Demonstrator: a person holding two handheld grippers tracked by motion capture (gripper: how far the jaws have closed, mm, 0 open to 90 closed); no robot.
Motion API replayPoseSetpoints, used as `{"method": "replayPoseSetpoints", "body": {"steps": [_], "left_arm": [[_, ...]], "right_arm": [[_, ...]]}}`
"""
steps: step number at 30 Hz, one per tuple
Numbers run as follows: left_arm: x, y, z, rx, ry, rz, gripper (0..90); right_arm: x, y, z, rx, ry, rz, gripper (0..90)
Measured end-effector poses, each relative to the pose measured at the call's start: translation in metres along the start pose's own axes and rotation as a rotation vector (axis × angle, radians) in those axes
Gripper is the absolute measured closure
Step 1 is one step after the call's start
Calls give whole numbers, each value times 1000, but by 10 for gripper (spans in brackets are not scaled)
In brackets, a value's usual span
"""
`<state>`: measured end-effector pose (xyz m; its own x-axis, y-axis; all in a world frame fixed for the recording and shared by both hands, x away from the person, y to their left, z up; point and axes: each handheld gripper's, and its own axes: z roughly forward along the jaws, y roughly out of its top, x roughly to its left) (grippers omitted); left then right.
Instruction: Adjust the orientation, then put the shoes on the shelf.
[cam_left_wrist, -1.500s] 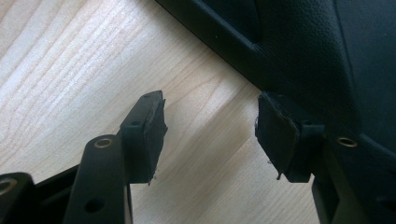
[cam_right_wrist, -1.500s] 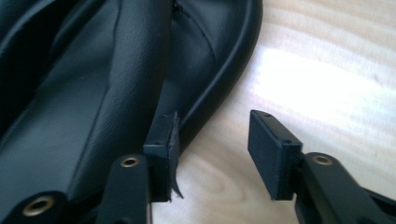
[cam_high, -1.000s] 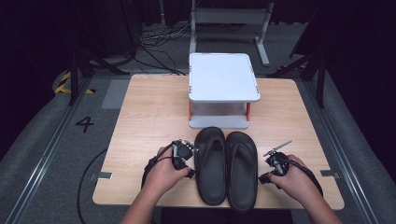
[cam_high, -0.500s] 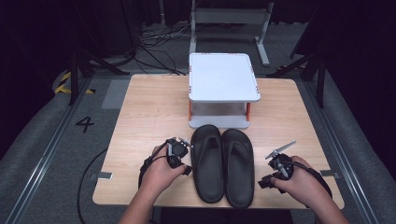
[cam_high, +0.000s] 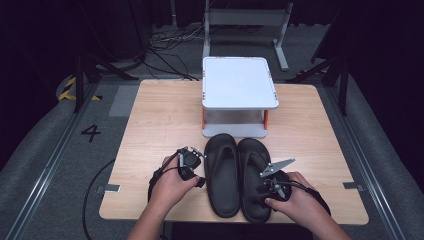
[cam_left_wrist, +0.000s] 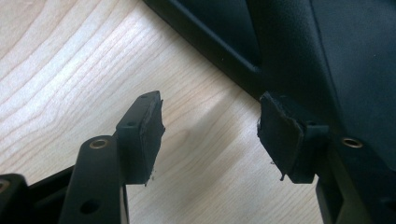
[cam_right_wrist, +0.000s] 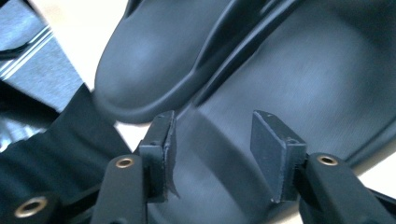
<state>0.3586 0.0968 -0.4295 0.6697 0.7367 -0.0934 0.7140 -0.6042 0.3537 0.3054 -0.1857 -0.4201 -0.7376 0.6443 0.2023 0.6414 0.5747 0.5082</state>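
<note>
Black sandals (cam_high: 239, 176) lie paired before the white stand (cam_high: 239, 82).
We hold the left tool (cam_high: 194, 156) released beside them; the right tool (cam_high: 272, 172), jaws just opening, hovers empty over its sandal, so we settle squarely before clamping.

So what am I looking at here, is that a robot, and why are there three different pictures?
No robot: a person holds a hand-worked clamp in each hand. The high view looks down on a wooden table. On it lie two black sandals side by side, the left sandal and the right sandal, before a small white shelf. The other two pictures come from cameras riding on the clamps. The left gripper is open over bare wood beside a sandal. The right gripper has just been opening above a sandal. Neither holds anything.
</note>
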Motion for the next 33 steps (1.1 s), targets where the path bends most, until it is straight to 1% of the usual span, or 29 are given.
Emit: {"method": "replayPoseSetpoints", "body": {"steps": [3, 5, 6, 7, 8, 9, 11, 13, 15, 19, 22, 23, 24, 29, 31, 33], "left_arm": [[3, -4, -3, -5, 7, -16, 397], [6, -7, -4, -9, 9, -28, 395], [10, -10, -6, -11, 14, -38, 391], [10, -10, -6, -11, 14, -38, 390], [11, -11, -7, -18, 18, -48, 390], [14, -12, -10, -25, 20, -52, 390], [15, -12, -10, -30, 19, -60, 390], [17, -12, -11, -32, 19, -62, 389], [18, -12, -10, -31, 21, -63, 389], [17, -12, -10, -30, 22, -63, 388], [17, -14, -10, -30, 20, -66, 386], [18, -15, -10, -26, 21, -66, 385], [18, -15, -10, -26, 21, -66, 385], [19, -16, -8, -20, 21, -73, 384], [18, -16, -8, -19, 25, -68, 384], [18, -16, -7, -15, 20, -68, 383]], "right_arm": [[-3, 6, 8, -45, -41, -10, 412], [-5, 10, 11, -56, -59, -19, 394], [-8, 16, 14, -77, -73, -14, 389], [-8, 16, 14, -77, -73, -14, 389], [-9, 19, 15, -82, -74, -7, 377], [-10, 24, 17, -95, -77, 18, 361], [-10, 27, 18, -102, -74, 20, 361], [-11, 31, 21, -130, -64, 35, 356], [-13, 33, 22, -135, -56, 43, 357], [-15, 37, 24, -151, -64, 60, 358], [-15, 41, 27, -141, -62, 86, 354], [-14, 43, 30, -130, -76, 80, 353], [-14, 43, 30, -130, -76, 80, 353], [-16, 49, 39, -114, -97, 105, 353], [-16, 51, 42, -117, -113, 101, 354], [-16, 53, 46, -115, -133, 94, 343]]}}
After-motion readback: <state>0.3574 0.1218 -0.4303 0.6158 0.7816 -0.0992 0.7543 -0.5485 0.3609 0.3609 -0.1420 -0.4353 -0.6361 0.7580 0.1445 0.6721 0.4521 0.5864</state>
